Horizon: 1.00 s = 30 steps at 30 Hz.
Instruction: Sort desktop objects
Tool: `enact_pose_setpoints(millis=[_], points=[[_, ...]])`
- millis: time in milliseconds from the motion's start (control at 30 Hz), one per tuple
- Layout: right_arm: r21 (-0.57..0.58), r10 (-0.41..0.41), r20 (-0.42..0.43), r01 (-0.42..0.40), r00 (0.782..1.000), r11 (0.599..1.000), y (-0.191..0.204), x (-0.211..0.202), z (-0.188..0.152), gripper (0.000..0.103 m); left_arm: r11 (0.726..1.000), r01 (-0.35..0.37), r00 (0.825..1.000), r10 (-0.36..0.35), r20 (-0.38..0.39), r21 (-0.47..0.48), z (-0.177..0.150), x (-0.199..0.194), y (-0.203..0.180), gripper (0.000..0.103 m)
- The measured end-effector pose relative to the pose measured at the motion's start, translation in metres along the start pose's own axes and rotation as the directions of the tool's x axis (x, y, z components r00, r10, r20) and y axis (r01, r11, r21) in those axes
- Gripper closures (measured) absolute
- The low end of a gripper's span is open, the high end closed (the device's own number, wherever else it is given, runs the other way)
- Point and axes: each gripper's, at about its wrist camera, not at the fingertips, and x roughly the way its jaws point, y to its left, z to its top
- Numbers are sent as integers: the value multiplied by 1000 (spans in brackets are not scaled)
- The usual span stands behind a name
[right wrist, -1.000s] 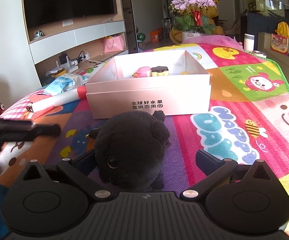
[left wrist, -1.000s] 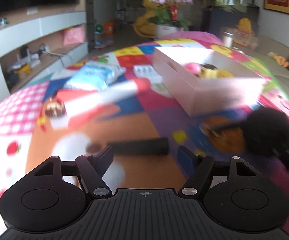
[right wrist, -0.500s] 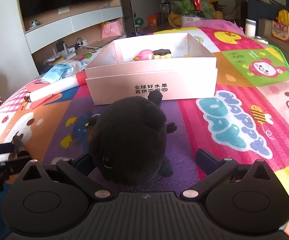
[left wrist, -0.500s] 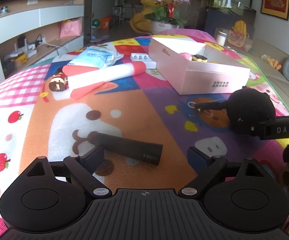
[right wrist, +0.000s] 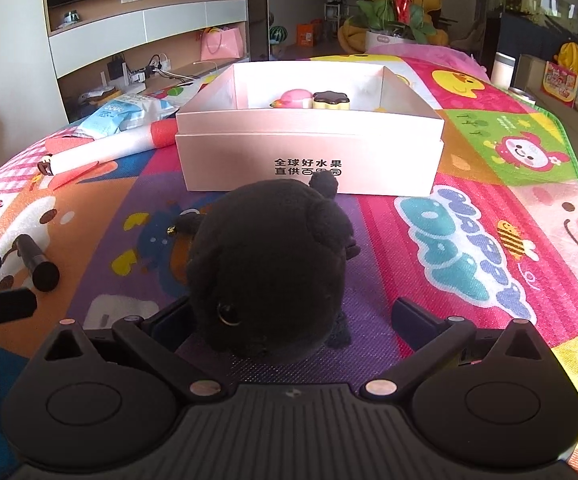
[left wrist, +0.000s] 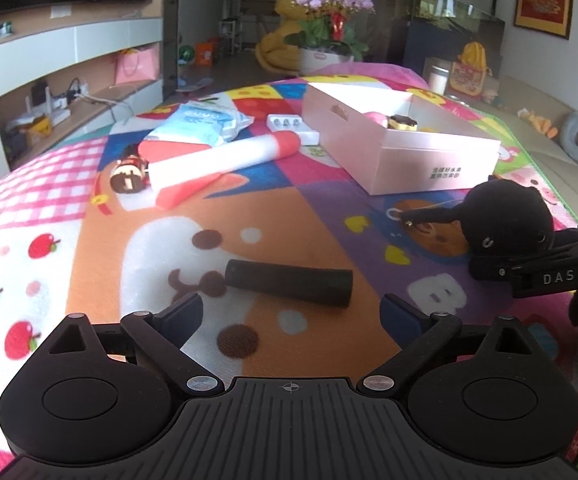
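Black cylinder [left wrist: 288,282] lies flat on the play mat [left wrist: 101,248], long axis running 9 to 3 o'clock, right end slightly nearer. Left gripper [left wrist: 291,312] is level just behind it, fingers spread, cylinder not gripped. Right gripper [right wrist: 289,316] is spread around the black plush toy [right wrist: 269,272], which rests on the mat; contact cannot be confirmed. Pink box [right wrist: 309,148] stands at 12 o'clock beyond the toy

Right gripper [right wrist: 289,314] fingers spread wide, round black plush toy [right wrist: 269,272] between them on colourful play mat [right wrist: 469,240]. Open pale pink cardboard box [right wrist: 309,160] just beyond toy.
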Motion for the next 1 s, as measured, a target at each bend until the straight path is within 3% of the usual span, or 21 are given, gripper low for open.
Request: enact_pose_setpoints(millis=[233, 567, 800, 1000], points=[[0, 0, 0, 0, 1000, 1000, 0, 0, 0, 0, 999, -3, 1000, 3, 10, 46, 17, 19, 1, 3], [0, 0, 0, 0, 1000, 1000, 0, 0, 0, 0, 990, 116, 993, -115, -12, 85, 13, 21, -10, 3], [0, 1, 1, -1, 1000, 1000, 0, 0, 0, 0, 997, 30, 999, -28, -29, 65, 11, 26, -6, 3], [0, 0, 1, 0, 1000, 1000, 0, 0, 0, 0, 997, 26, 999, -24, -29, 71, 8, 25, -10, 3]])
